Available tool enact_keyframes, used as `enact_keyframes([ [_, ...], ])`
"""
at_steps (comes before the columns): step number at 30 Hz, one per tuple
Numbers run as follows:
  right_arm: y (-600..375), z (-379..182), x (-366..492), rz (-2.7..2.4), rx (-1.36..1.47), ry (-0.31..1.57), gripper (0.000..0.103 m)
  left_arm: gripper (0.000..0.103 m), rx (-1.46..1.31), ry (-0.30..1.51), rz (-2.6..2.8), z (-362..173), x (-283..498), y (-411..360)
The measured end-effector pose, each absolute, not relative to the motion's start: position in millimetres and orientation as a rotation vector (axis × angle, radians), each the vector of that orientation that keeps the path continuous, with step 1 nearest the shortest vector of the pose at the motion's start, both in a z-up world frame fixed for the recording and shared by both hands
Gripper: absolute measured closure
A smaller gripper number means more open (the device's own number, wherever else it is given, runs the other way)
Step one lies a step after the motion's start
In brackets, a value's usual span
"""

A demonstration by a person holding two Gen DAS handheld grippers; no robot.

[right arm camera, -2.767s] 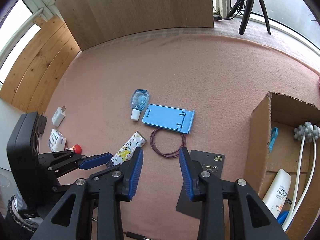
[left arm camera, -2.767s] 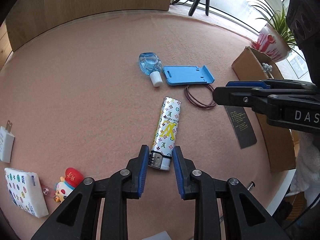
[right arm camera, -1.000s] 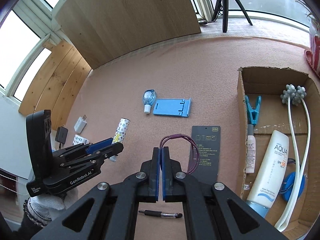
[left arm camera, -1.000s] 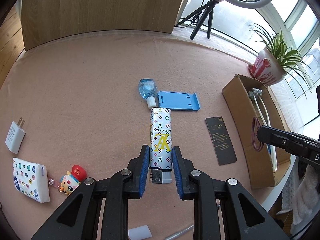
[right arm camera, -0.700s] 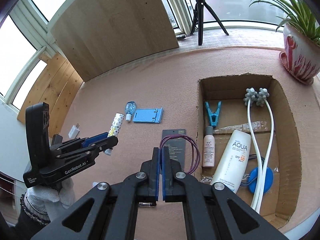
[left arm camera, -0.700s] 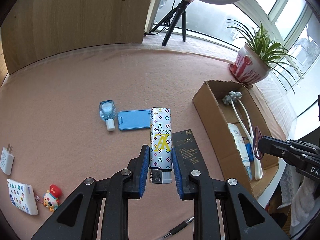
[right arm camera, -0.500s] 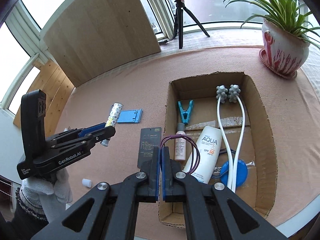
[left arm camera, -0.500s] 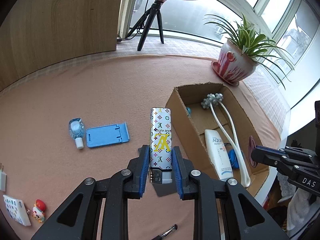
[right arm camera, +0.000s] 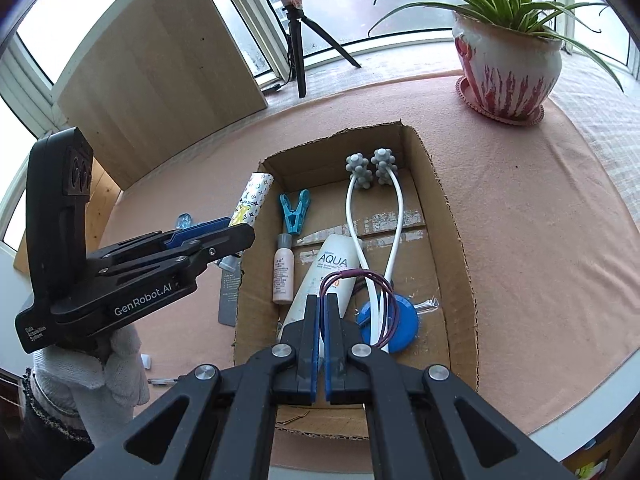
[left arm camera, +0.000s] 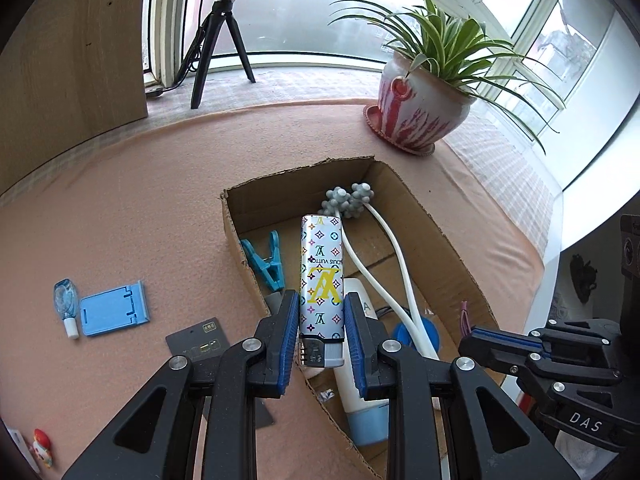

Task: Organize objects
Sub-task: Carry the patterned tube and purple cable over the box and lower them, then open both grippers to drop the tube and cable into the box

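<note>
Two grippers hung over the cardboard box: left gripper clamped the patterned lighter at frame centre, right gripper pinched the purple hair tie at lower centre. Drop-off step; next, likely lower and release inside.

Each fisheye camera sat on its own gripper and looked forward and steeply down along the two black fingers, from close above the pink table. The left wrist view faced the cardboard box from its near left corner, with the window and potted plant beyond; the right wrist view looked almost straight into the same box from its near end. Both views shared the box's contents, the plant, the tripod and each other's gripper at the frame edge.
</note>
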State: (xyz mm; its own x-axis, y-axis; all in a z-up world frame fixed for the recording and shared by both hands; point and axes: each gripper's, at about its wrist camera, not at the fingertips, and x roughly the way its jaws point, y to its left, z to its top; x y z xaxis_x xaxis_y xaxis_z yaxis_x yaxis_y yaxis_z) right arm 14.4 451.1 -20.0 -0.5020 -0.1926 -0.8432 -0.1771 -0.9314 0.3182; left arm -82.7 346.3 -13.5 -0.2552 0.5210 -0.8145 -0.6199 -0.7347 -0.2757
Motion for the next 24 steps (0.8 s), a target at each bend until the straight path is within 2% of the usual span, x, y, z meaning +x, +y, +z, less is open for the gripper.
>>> enact_keyframes([
  [12, 453.2, -28.9, 13.8, -2.633, 1.590, -0.578, 0.101, 0.078, -1.268, 0.140, 2.024, -12.8, -79.3, 354.3],
  [15, 449.8, -30.4, 12.4, -2.630, 1.596, -0.564, 0.098, 0.077, -1.264, 0.127, 2.027, -8.9, -79.0, 349.1],
  [17, 446.3, -31.6, 11.2, -2.620, 1.615, -0.547, 0.084, 0.077, -1.258, 0.121, 2.038, -5.7, -79.1, 342.9],
  [18, 445.0, -31.3, 11.4, -2.622, 1.613, -0.549, 0.071, 0.077, -1.257, 0.118, 2.043, -4.7, -79.5, 338.9],
  [19, 443.6, -30.0, 12.2, -2.632, 1.601, -0.550, 0.066, 0.077, -1.257, 0.115, 2.048, -3.7, -80.1, 334.4],
  [24, 432.1, -25.2, 9.2, -2.640, 1.583, -0.518, 0.066, 0.077, -1.272, 0.089, 2.090, -1.3, -85.2, 305.9],
])
